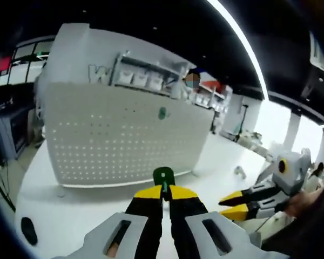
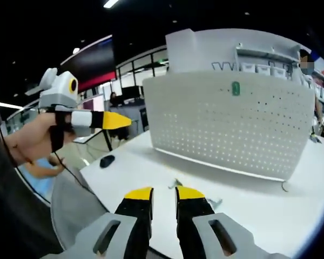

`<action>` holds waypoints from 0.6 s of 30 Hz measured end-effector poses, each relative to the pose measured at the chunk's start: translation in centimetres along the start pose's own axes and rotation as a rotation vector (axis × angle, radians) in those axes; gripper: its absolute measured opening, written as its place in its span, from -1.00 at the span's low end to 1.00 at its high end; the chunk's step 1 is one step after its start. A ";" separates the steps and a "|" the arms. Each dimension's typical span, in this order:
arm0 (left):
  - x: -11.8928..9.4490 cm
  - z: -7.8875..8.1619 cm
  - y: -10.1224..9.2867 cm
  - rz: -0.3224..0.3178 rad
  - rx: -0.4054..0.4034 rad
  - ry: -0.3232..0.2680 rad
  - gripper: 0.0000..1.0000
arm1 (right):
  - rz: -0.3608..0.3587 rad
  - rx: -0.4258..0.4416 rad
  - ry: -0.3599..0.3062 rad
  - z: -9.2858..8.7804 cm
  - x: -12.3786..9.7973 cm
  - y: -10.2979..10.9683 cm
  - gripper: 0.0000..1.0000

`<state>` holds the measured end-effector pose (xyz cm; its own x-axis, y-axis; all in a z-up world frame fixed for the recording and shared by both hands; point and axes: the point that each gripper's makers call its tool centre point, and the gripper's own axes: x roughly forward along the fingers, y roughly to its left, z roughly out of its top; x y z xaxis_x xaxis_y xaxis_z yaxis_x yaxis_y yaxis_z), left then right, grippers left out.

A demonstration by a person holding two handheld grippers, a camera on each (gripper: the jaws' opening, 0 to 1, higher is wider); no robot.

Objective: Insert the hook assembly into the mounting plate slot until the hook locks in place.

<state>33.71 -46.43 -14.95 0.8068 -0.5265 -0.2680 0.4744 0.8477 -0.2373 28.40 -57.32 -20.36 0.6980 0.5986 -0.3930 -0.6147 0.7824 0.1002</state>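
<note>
Left tongs [image 1: 163, 192] grip green hook [image 1: 163, 176] facing pegboard [image 1: 124, 135]; right tongs [image 2: 163, 192] empty.

Your left gripper [image 1: 163, 193] rises from the bottom of the left gripper view with its yellow-tipped jaws pressed together on a small green piece; in the right gripper view it hangs at the left, held up in your hand [image 2: 35, 137], its yellow tip pointing right. Your right gripper [image 2: 163, 193] stands with its jaws parted by a narrow gap and nothing between them; in the left gripper view it enters from the right, jaws pointing left and slightly apart.
</note>
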 end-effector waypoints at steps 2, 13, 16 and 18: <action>0.5 0.2 0.2 0.024 0.009 -0.012 -0.95 | -0.004 0.000 -0.002 0.1 -0.6 -0.4 -0.72; 3.2 3.4 0.9 0.162 0.110 -0.106 -0.95 | -0.019 -0.013 0.060 -1.1 -3.9 -3.3 -0.72; 4.0 4.7 1.6 0.208 0.131 -0.147 -0.95 | -0.013 -0.009 0.066 -1.4 -4.3 -3.8 -0.72; 4.6 5.6 2.0 0.236 0.144 -0.170 -0.95 | -0.006 -0.006 0.070 -1.6 -4.5 -4.1 -0.73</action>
<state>40.36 -46.81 -11.43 0.9419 -0.3067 -0.1370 0.3028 0.9518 -0.0494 27.21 -63.44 -20.46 0.6743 0.5806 -0.4563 -0.6131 0.7846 0.0924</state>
